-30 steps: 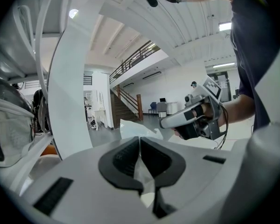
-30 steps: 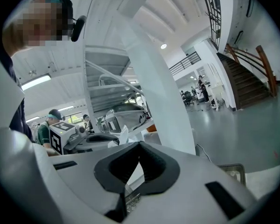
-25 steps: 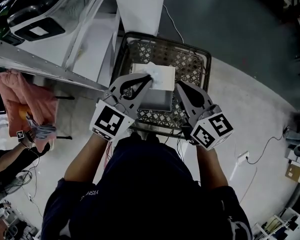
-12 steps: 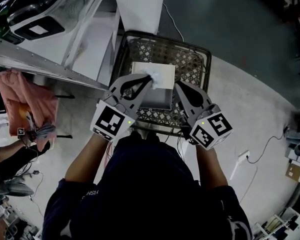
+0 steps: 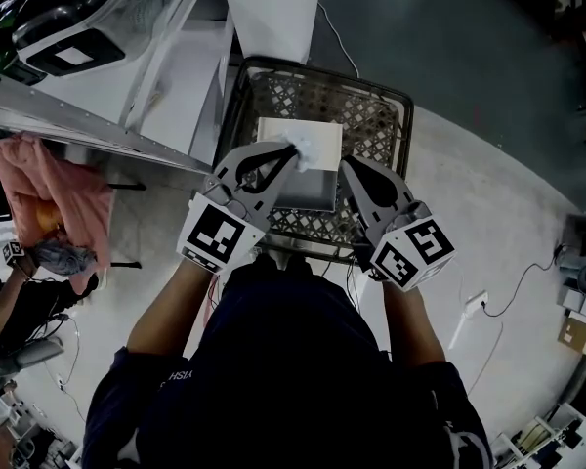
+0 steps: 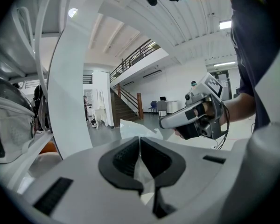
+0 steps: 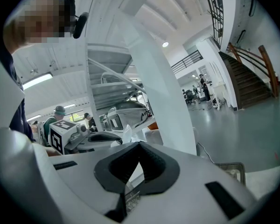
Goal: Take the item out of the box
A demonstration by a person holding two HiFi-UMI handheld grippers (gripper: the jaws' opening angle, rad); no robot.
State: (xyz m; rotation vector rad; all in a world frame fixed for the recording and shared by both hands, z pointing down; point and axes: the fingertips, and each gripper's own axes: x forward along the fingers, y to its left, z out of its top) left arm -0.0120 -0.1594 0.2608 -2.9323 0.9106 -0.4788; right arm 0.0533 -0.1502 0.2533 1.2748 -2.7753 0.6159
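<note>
Crumpled white item (image 5: 300,149) over flat white box (image 5: 323,136) inside mesh basket (image 5: 383,115).

The head camera is looking steeply down onto the wire basket (image 5: 376,115). Each gripper camera is sighting closely along its own jaws, facing inward and catching the opposite right gripper (image 6: 162,122) or left gripper (image 7: 116,137).
</note>
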